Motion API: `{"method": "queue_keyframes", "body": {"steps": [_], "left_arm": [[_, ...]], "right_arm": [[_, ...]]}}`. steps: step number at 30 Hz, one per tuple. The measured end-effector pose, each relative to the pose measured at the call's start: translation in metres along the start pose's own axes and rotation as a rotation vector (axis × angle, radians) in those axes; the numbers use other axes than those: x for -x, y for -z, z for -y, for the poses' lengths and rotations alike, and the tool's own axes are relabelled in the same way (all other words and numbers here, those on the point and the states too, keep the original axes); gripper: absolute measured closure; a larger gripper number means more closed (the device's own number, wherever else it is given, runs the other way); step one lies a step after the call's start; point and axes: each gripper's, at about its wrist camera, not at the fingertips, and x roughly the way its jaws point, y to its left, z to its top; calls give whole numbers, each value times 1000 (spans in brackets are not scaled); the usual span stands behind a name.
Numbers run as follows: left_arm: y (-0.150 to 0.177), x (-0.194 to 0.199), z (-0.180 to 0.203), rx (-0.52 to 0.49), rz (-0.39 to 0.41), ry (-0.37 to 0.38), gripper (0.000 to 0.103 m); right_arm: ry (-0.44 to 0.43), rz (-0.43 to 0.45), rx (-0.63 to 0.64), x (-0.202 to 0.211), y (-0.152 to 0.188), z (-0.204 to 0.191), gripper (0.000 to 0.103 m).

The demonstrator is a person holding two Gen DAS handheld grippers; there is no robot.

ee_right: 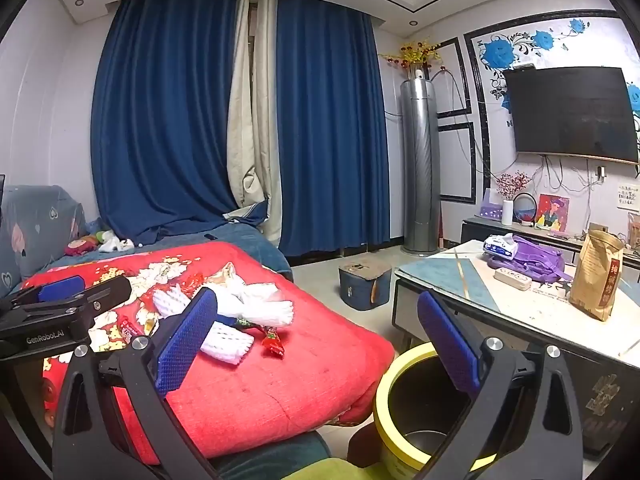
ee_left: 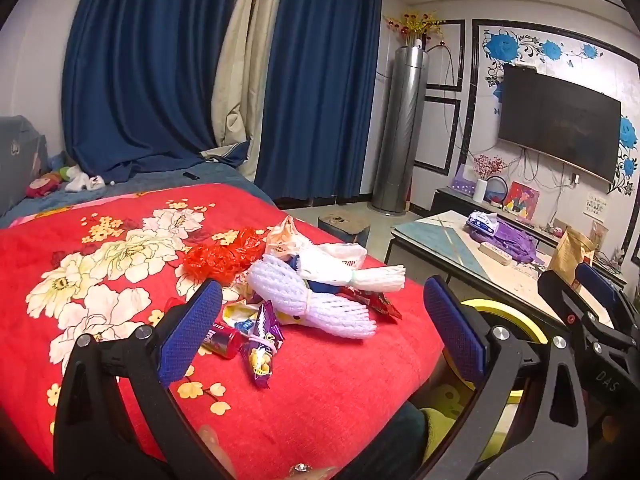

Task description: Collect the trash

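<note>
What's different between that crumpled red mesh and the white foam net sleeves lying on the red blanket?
The red mesh is thin, shiny plastic scrunched into a loose heap; the white foam nets are thick, soft-looking tubes lying stretched out. The red mesh nearly blends into the red floral blanket, while the white foam nets stand out clearly. The red mesh lies farther back; the white foam nets lie nearer the blanket's front edge. Both are netted packaging in the same trash pile.

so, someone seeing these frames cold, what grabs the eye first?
The red floral blanket filling the left of both views, with a heap of trash in its middle: white foam fruit nets, a red mesh bag and snack wrappers. Next, the yellow-rimmed bin on the floor between blanket and coffee table, then the blue curtains behind. Both grippers, left and right, stand open and empty.
</note>
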Motion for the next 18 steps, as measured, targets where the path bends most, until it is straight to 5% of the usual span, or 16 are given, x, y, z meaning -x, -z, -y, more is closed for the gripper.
{"method": "queue_keyframes", "body": {"steps": [18], "left_arm": [[-2,1,1,-3,3,0,10]], "right_arm": [[10,-5,-1,3,2,-1,6]]}}
